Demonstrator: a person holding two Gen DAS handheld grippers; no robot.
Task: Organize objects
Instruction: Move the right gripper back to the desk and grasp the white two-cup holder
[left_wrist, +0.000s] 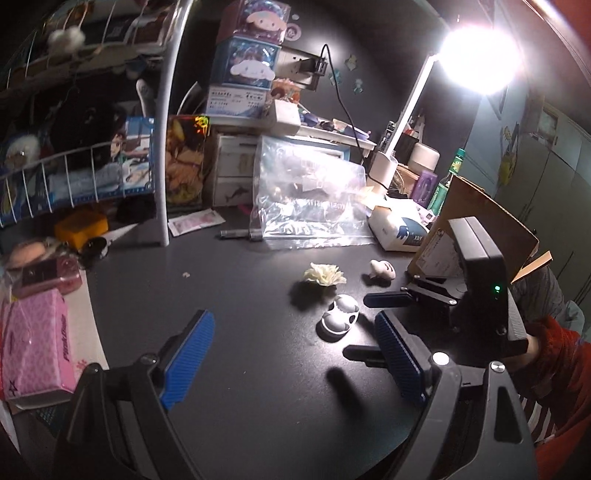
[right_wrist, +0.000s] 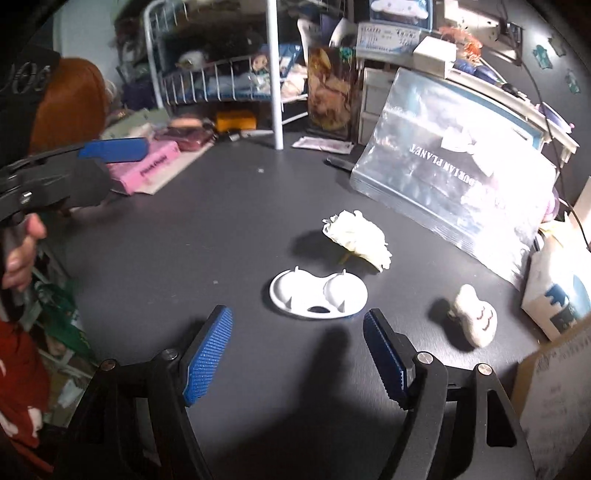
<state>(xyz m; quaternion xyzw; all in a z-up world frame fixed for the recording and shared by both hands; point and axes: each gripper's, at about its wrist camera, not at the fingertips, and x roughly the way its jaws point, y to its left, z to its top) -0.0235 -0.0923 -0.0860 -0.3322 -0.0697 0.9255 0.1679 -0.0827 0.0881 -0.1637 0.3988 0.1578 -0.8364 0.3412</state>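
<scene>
"DURIAN PLANET" bag (right_wrist: 454, 173) behind white flower (right_wrist: 360, 240)

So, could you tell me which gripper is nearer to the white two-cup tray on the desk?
Right. The right gripper sits just short of the white tray, open and lined up with it. The left gripper hangs open farther back, with the tray ahead and to its right.

A dark grey desk (right_wrist: 221, 229) carries a cream-white fabric flower (right_wrist: 360, 240), a glossy white two-hollow tray (right_wrist: 317, 293), and an off-white plush toy (right_wrist: 476, 317) with dark stitched lines. Both the left gripper (left_wrist: 291, 365) and the right gripper (right_wrist: 295, 354) are black with ribbed blue pads (right_wrist: 208, 354). At the desk's left edge sits a pink patterned tissue box (left_wrist: 33, 354); at its far edge, a clear bag (right_wrist: 454, 177) printed with dark letters.
</scene>
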